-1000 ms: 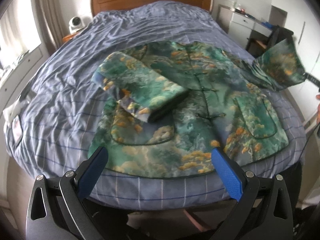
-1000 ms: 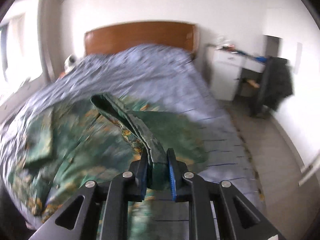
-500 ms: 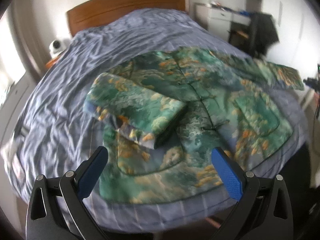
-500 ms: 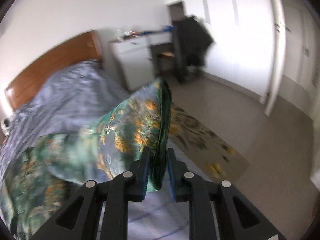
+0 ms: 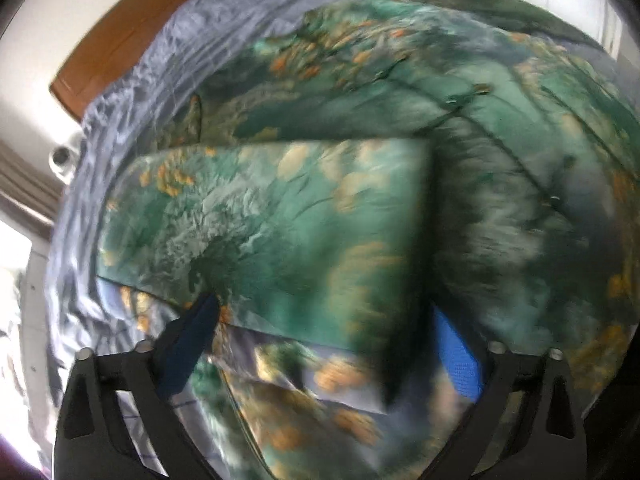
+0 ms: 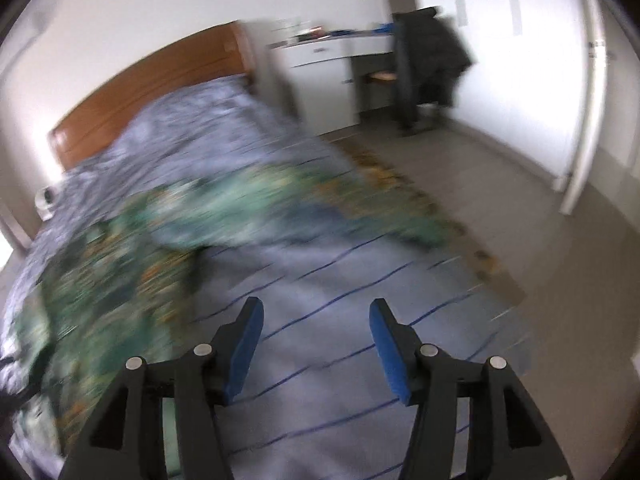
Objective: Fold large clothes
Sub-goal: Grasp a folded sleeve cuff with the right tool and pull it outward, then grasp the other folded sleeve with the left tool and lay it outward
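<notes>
Green floral jacket point(image 5: 400, 120) lies spread on bed point(image 6: 320, 300), left sleeve point(image 5: 272, 232) folded across chest. Padded, soft, bulky – likely slippery satin face, light. Left gripper point(image 5: 328, 344) jaws wide, just been closing, straddling sleeve cuff end, not pinching. Right gripper point(image 6: 316, 340) jaws half apart, just been opening, nothing between – right sleeve point(image 6: 304, 216) lies on bed. Best hold: hem corners or cuff edge.

Left gripper point(image 5: 324, 344): low in the frame, angled steeply down, jaws wide and just closing a little; the folded sleeve point(image 5: 280, 232) lies between the blue pads, no firm press visible through the blur.
Right gripper point(image 6: 316, 344): bottom centre of the frame, tilted down, jaws just opening, about half apart, nothing between them.
</notes>
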The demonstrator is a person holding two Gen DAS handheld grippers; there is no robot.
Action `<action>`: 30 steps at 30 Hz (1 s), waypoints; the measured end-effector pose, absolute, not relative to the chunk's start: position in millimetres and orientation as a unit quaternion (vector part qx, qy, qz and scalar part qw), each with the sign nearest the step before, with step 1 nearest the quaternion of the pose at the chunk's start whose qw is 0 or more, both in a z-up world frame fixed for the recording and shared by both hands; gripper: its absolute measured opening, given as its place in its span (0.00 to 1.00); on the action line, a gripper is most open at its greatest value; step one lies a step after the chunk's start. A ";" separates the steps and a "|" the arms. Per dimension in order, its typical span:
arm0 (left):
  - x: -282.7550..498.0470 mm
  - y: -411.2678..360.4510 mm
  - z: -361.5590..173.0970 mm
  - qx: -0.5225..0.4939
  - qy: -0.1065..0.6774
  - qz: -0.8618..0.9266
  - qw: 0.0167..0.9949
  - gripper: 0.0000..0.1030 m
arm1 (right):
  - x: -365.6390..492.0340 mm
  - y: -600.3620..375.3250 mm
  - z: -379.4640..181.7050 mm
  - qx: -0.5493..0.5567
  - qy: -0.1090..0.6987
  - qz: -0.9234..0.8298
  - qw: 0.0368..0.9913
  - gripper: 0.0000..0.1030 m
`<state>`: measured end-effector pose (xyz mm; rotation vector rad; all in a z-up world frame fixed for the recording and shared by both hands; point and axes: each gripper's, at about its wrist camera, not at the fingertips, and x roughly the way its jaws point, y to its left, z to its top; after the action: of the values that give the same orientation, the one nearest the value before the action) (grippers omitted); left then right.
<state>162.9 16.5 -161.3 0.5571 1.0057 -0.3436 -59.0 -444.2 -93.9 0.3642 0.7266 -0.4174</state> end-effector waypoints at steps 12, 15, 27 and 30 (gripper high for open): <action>149.0 85.3 -110.3 0.098 0.455 -0.179 0.867 0.13 | -26.9 -286.0 -90.7 0.121 0.370 -0.034 0.921 0.55; 143.0 122.9 -83.0 0.048 0.433 -0.144 0.889 0.13 | -27.5 -267.2 -78.5 0.092 0.359 -0.015 0.929 0.55; 136.8 283.8 -76.7 -0.071 0.421 0.043 0.903 0.17 | -32.7 -248.8 -66.2 0.066 0.346 0.001 0.936 0.55; 129.2 323.0 -89.0 -0.099 0.425 0.106 0.894 0.32 | -33.6 -247.9 -66.1 0.068 0.346 0.002 0.936 0.55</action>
<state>129.2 323.0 -89.0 -0.2046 0.8816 0.2196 -33.6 -247.9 -66.1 0.1388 0.7072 0.0043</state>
